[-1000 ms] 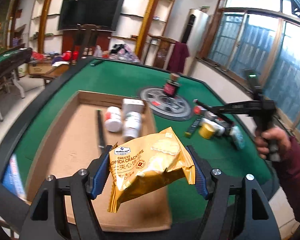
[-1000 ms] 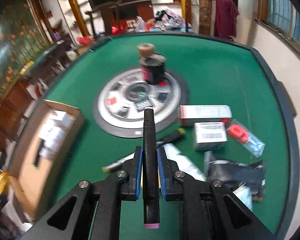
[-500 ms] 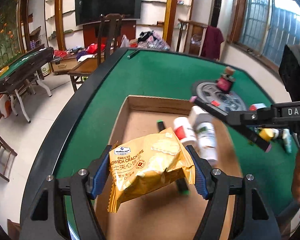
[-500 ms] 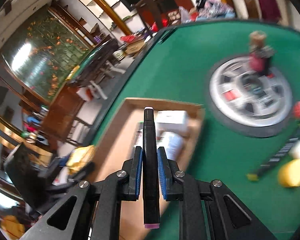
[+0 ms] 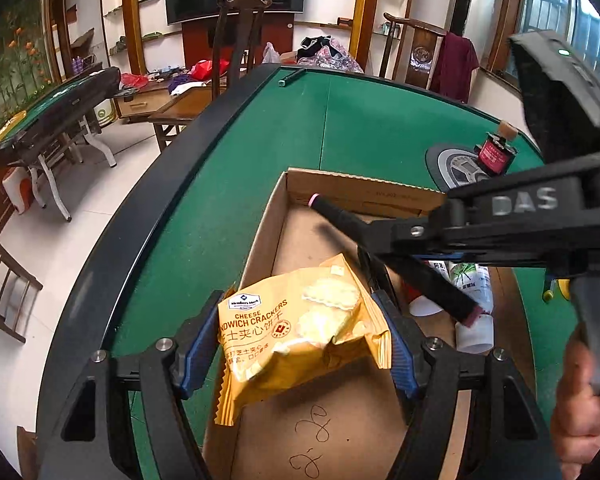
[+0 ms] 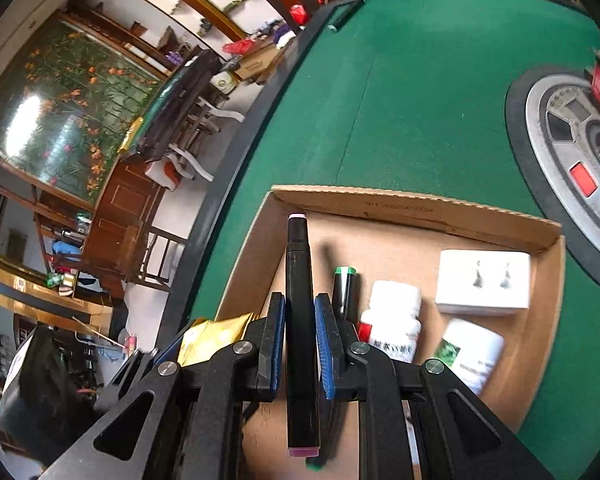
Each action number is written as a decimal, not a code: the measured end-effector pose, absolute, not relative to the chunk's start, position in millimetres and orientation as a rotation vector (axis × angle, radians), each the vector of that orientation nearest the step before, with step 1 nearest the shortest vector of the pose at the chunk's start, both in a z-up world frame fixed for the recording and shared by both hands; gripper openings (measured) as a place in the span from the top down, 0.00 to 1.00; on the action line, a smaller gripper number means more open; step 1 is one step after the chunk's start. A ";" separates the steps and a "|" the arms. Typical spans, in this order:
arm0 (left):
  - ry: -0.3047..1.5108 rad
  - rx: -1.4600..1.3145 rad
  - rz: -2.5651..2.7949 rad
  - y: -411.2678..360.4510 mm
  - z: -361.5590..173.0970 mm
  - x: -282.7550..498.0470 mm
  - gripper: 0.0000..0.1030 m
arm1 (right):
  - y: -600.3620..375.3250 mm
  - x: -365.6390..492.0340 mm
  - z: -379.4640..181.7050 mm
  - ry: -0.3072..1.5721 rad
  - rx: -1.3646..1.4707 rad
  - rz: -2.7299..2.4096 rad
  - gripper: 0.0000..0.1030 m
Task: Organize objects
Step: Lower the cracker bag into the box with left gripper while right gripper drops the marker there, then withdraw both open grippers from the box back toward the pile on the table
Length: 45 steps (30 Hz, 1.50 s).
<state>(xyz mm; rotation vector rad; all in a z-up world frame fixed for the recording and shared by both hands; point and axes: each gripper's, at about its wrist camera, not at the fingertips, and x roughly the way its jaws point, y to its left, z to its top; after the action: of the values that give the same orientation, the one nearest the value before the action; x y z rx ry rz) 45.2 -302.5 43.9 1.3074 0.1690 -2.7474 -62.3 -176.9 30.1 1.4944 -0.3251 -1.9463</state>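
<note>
Left hand-held gripper (image 5: 300, 336) clamps the light, crushable cracker bag (image 5: 296, 328) by its sides; right hand-held gripper (image 6: 300, 344) clamps the stiff marker (image 6: 300, 320) mid-barrel

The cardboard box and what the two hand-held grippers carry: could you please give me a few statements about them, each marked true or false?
1. The left hand-held gripper holds a yellow cracker packet. True.
2. The right hand-held gripper is open and carries nothing. False: it is shut on a black marker with pink ends.
3. Two white bottles lie in the cardboard box. True.
4. The cardboard box has nothing in it. False: it also holds a white box and a green-capped marker.
5. The cracker packet lies flat on the green table. False: it hangs between the fingers above the cardboard box.
</note>
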 end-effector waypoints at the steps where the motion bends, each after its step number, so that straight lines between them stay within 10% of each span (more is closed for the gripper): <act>1: 0.172 1.307 -2.746 -302.9 44.0 45.5 0.29 | -174.9 -64.8 28.5 -0.326 1.504 -1.943 0.84; 17: 0.433 1.266 -2.770 -320.7 67.7 68.0 0.19 | -177.7 -58.6 43.1 -0.233 1.445 -2.008 0.82; 24: 0.529 1.202 -2.784 -320.9 84.3 97.1 0.13 | -128.8 -26.6 83.8 -0.126 1.239 -2.167 0.27; 45: 0.185 1.384 -2.978 -146.4 90.6 86.2 0.12 | 149.9 6.4 92.0 -0.354 1.010 -2.758 0.12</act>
<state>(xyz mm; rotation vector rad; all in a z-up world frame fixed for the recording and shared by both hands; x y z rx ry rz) 86.2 -146.4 90.6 1.3836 0.1848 -2.9781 6.4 149.9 92.0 1.0099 -0.3541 -2.7584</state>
